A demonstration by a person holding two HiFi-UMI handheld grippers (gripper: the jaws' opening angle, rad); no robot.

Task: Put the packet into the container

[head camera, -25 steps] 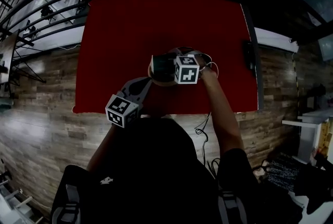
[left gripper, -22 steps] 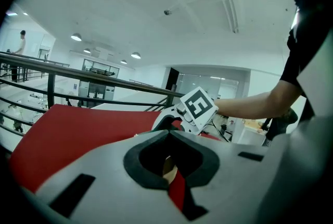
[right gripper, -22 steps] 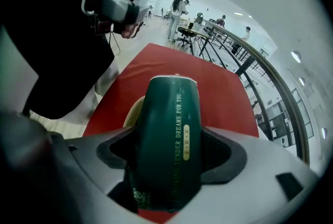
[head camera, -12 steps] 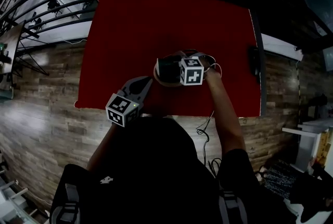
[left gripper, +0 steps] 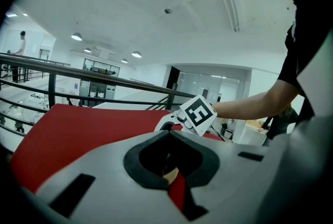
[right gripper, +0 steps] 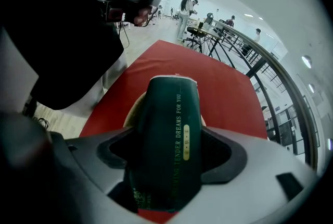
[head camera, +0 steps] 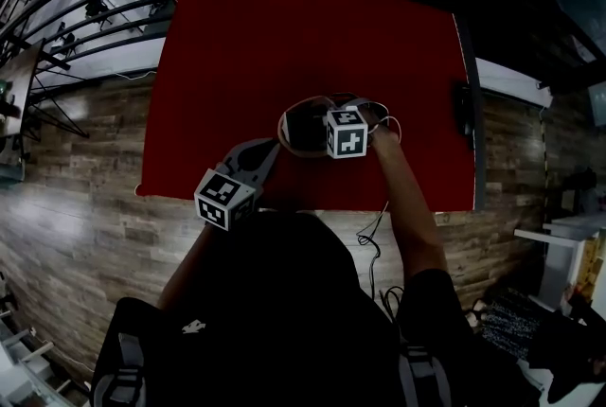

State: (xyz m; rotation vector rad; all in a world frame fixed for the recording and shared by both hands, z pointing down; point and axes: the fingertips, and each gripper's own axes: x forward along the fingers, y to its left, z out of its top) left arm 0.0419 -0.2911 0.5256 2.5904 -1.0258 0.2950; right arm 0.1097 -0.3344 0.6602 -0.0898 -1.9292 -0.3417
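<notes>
The right tool [right gripper: 169,158] clamps the packet [right gripper: 169,113] lengthwise along its jaws, far end right over the container [right gripper: 133,111]; the left tool [left gripper: 169,132], closed, sits well back.

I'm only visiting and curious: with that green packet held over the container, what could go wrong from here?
1. The packet in the right tool looks nearly as wide as the container; it might catch the rim and drop onto the table.
2. Nothing steadies the container: the left tool is shut and apart from it, so a nudge could slide or tip it.
</notes>
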